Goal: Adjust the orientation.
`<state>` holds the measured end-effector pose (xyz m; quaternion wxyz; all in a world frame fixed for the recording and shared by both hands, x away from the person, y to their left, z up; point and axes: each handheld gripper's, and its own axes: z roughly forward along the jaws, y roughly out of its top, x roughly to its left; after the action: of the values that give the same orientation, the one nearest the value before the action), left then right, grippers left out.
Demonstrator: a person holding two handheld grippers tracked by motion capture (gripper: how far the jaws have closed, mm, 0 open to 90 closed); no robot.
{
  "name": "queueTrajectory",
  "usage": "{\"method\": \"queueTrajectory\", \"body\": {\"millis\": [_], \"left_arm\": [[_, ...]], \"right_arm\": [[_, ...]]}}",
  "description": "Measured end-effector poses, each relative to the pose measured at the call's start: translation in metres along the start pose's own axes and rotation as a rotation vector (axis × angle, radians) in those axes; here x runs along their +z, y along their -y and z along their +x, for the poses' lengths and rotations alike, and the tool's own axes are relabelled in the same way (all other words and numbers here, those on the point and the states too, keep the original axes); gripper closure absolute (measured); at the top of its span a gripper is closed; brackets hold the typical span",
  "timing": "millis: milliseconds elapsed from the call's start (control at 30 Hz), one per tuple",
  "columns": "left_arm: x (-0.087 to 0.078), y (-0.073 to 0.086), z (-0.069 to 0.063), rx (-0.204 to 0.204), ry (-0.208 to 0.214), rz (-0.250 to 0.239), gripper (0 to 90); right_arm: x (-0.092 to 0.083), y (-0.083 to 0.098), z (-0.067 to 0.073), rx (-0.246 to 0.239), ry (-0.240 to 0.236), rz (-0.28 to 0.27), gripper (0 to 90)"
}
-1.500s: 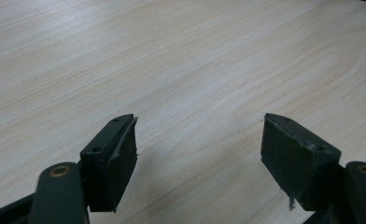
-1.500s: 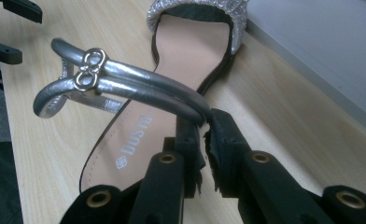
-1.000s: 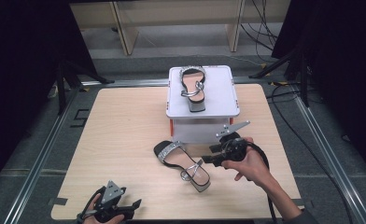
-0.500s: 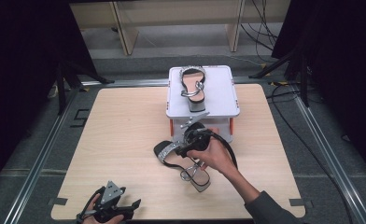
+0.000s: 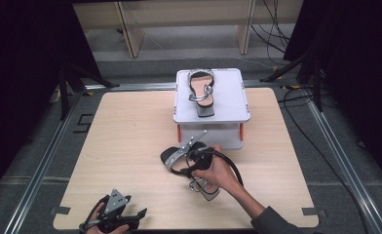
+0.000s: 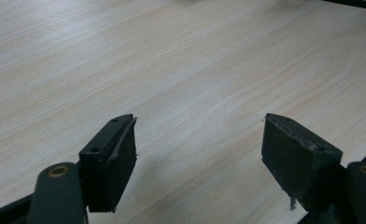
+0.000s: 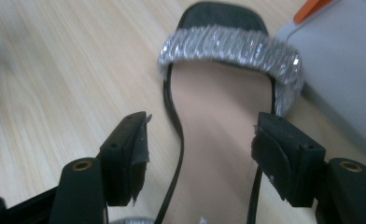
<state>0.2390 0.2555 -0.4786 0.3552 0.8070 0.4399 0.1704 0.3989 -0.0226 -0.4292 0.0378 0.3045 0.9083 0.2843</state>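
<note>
Your right gripper [image 5: 185, 157] sits over the sandal [image 5: 193, 168] that lies on the table [image 5: 130, 146], just in front of the white stand [image 5: 233, 105]. Seen from above, the sandal runs from its glittery toe strap at about 10 o'clock to its heel at about 4 o'clock, and your right hand [image 5: 216, 173] covers its middle.

In the right gripper view, the sandal [image 7: 218, 140] lies straight ahead between the two jaws: its beige footbed runs up toward 12 o'clock, where the silver toe strap [image 7: 230, 49] crosses it. The jaws of the right gripper [image 7: 200, 144] have just been opening; they stand apart on either side of the footbed, and neither pad presses on it. The stand's corner [image 7: 344, 56] shows at about 2 o'clock.

A second sandal [image 5: 201, 90] rests on top of the stand, well apart from your gripper.

Your left gripper [image 5: 140, 213] lies at the table's near edge, around 7 o'clock from the sandal. Its jaws [image 6: 200, 149] are wide apart, with bare wood between them.
</note>
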Motion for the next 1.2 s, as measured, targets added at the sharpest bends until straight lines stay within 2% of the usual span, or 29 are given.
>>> {"method": "queueTrajectory", "body": {"millis": [33,100,133,167,200,333,400,433,600,667,700,767,800,833,900,1033,1067,1100,1167,1200], "left_arm": [[0.0,0.0,0.0,-0.002,0.0,-0.003,26.3],[0.0,0.0,0.0,0.001,0.003,-0.008,26.3],[0.0,0.0,0.001,0.007,-0.018,0.004,26.3],[-0.001,-0.001,0.001,0.001,-0.007,0.0,26.3],[0.0,-0.001,0.002,0.005,-0.013,-0.003,26.3],[0.0,0.0,0.001,0.006,-0.001,-0.003,26.3],[0.0,0.0,0.001,-0.001,-0.001,-0.01,26.3],[0.0,-0.001,0.002,0.008,-0.018,0.001,26.4],[0.0,-0.001,0.002,0.011,-0.012,-0.001,26.4],[0.0,-0.001,0.001,0.006,-0.007,-0.005,26.4],[0.0,-0.001,0.0,-0.003,0.002,-0.013,26.4],[0.0,-0.001,0.001,-0.001,0.001,-0.01,26.4],[0.0,0.0,0.001,-0.002,0.001,-0.013,26.4],[0.0,0.0,0.001,-0.002,0.002,-0.014,26.4],[0.0,-0.001,0.001,0.009,-0.011,-0.004,26.4],[0.0,-0.001,0.002,0.005,-0.011,-0.009,26.4],[0.0,-0.001,0.002,0.004,-0.011,-0.009,26.4],[0.0,-0.001,0.002,0.004,-0.011,-0.007,26.4],[0.0,-0.001,0.001,0.007,-0.004,-0.012,26.4],[0.001,-0.001,0.0,-0.004,-0.003,-0.018,26.4]], "right_arm": [[0.0,0.003,0.0,0.011,-0.002,0.003,35.8],[0.001,0.008,-0.001,-0.005,0.027,0.014,34.5],[0.001,0.01,-0.001,0.007,0.044,0.022,33.1],[0.001,0.013,-0.002,0.003,0.055,0.02,31.7],[0.001,0.015,-0.002,0.021,0.062,0.03,30.7],[0.002,0.019,-0.005,0.039,0.056,0.041,27.1],[0.006,0.02,-0.006,0.063,0.045,0.056,26.3],[0.008,0.019,-0.006,0.065,0.046,0.06,25.8],[0.015,0.017,-0.003,0.047,0.033,0.085,24.9],[0.017,0.017,-0.001,0.064,0.034,0.105,24.3],[0.018,0.017,-0.001,0.039,0.037,0.097,24.1],[0.018,0.016,0.0,0.066,0.039,0.113,24.6],[0.02,0.016,-0.002,0.04,0.044,0.108,25.1],[0.021,0.016,-0.001,0.065,0.041,0.121,25.6],[0.025,0.016,-0.003,0.056,0.044,0.126,25.3],[0.03,0.016,-0.005,0.065,0.044,0.138,27.1],[0.029,0.016,-0.002,0.095,0.049,0.147,27.5],[0.03,0.016,-0.003,0.068,0.053,0.141,27.0],[0.031,0.015,-0.003,0.06,0.06,0.141,27.3],[0.032,0.015,-0.003,0.055,0.06,0.144,27.6]]}}
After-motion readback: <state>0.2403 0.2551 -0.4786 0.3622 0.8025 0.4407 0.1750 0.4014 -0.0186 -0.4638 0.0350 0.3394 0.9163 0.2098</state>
